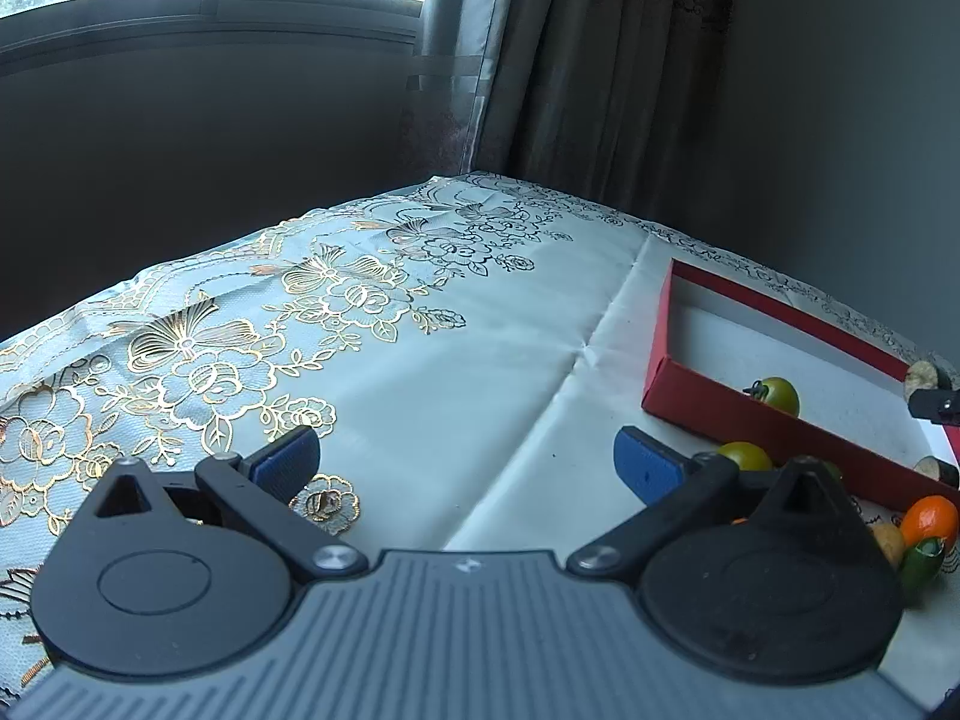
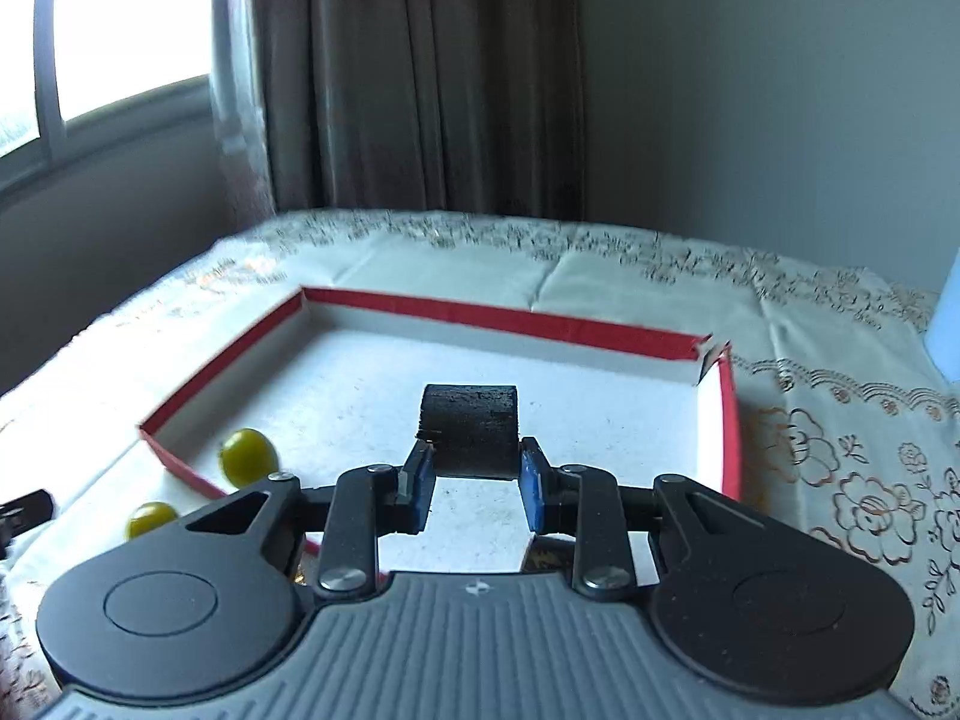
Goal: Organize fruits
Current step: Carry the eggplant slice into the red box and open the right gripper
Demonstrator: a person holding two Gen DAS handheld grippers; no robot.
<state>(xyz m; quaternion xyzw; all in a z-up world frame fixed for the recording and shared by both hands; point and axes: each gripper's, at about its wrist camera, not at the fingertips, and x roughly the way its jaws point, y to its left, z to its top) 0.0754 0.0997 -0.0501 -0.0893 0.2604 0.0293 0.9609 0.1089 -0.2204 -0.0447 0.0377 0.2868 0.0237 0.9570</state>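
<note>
**Dark chunk held over the red box**

The table (image 2: pixel 660 276), under a flowered cloth, carries the red box (image 2: pixel 492 315), which fills the middle of the right wrist view. One green tomato (image 2: pixel 247 456) lies inside the box at about 9 o'clock; a second (image 2: pixel 149 517) sits outside, just past the near wall, at about 8 o'clock. In the left wrist view an orange fruit (image 1: pixel 929 519) and other small pieces cluster near the box's outer wall, around 4 o'clock.

The right gripper (image 2: pixel 474 480) pinches a dark cylindrical chunk (image 2: pixel 469 429) above the box floor — only its near end sits between the pads. The left gripper (image 1: pixel 465 459) is spread wide, holding nothing, over bare cloth.

The grip looks shallow, so the chunk could twist out early. Released from a height, it might roll into the tomato or over the low wall.
</note>
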